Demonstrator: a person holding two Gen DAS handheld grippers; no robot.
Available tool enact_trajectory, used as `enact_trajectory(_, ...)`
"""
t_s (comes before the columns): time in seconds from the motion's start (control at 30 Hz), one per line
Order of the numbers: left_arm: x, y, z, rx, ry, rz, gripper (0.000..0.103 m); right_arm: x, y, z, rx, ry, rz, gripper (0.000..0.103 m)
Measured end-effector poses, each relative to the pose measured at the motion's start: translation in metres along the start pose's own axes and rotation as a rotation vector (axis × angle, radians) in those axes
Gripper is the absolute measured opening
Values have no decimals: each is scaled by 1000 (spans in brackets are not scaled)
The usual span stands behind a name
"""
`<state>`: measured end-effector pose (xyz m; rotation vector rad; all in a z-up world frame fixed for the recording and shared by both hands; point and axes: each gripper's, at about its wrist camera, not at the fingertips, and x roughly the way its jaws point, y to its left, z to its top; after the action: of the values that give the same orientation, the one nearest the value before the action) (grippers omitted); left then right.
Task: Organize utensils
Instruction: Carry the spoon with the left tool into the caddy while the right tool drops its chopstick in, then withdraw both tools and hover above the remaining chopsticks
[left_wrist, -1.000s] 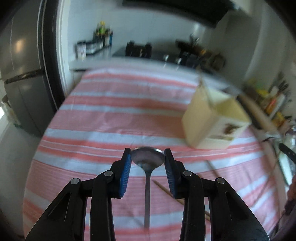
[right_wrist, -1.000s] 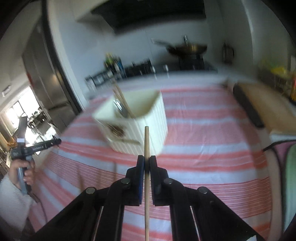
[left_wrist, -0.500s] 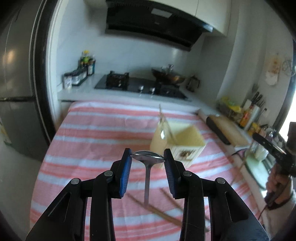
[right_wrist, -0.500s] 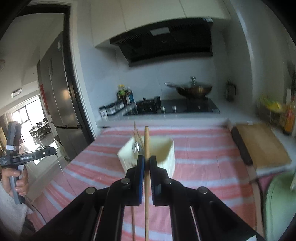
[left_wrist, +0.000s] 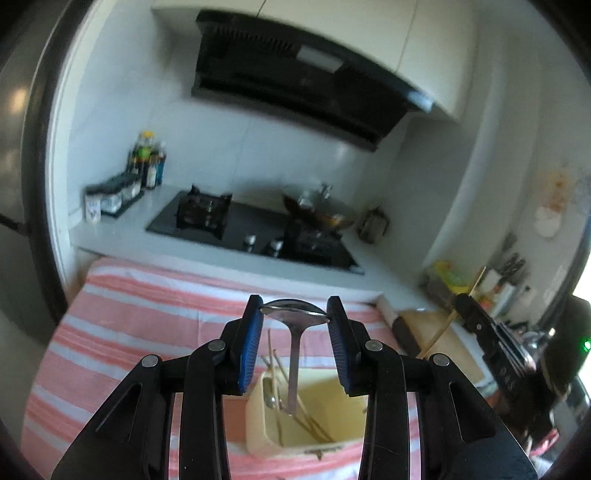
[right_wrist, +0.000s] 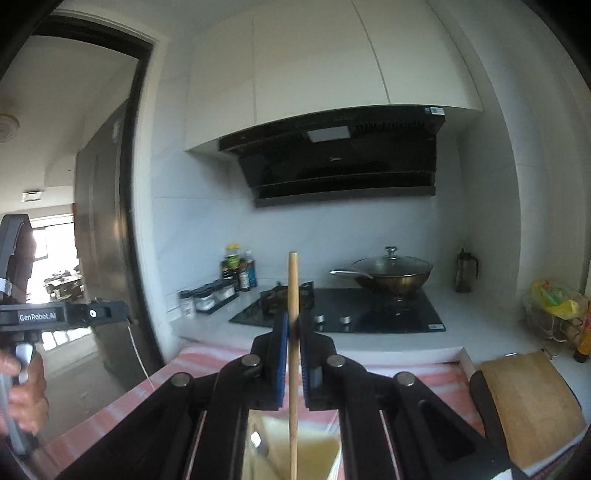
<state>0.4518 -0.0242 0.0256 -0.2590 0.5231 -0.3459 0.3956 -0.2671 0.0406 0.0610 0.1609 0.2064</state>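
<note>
My left gripper (left_wrist: 294, 314) is shut on the bowl of a metal spoon (left_wrist: 294, 354). The spoon hangs handle down over a cream utensil holder (left_wrist: 266, 439) that holds chopsticks and cutlery. My right gripper (right_wrist: 291, 332) is shut on a wooden chopstick (right_wrist: 293, 280), held upright. Its lower end hangs over the same holder (right_wrist: 317, 458). Both tools are above the table with the pink striped cloth (left_wrist: 147, 306).
A wooden cutting board (right_wrist: 528, 402) lies at the table's right end. Behind the table is a counter with a black hob (right_wrist: 354, 310), a lidded wok (right_wrist: 391, 273) and bottles (right_wrist: 236, 269). A fridge (right_wrist: 103, 258) stands at left.
Both grippers have risen and tilted up, so the holder has dropped to the bottom of both views. The spoon handle and the chopstick end now hang over the holder.
</note>
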Motion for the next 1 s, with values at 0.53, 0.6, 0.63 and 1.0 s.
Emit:
enact_trajectory(0.53, 108, 11, -90, 99, 406, 84, 62, 94, -20, -102, 73, 462, 58, 58)
enact_trajectory(0.6, 76, 9, -102, 160, 382, 84, 77, 67, -19, -103, 71, 439, 53, 62)
enact_trajectory(0.63, 54, 10, -114, 202, 367, 79, 85, 54, -18, -105, 66, 439, 55, 62)
enact_trajectory(1.0, -99, 59, -285, 177, 454, 238, 93, -122, -13, -238, 42, 625, -52, 63)
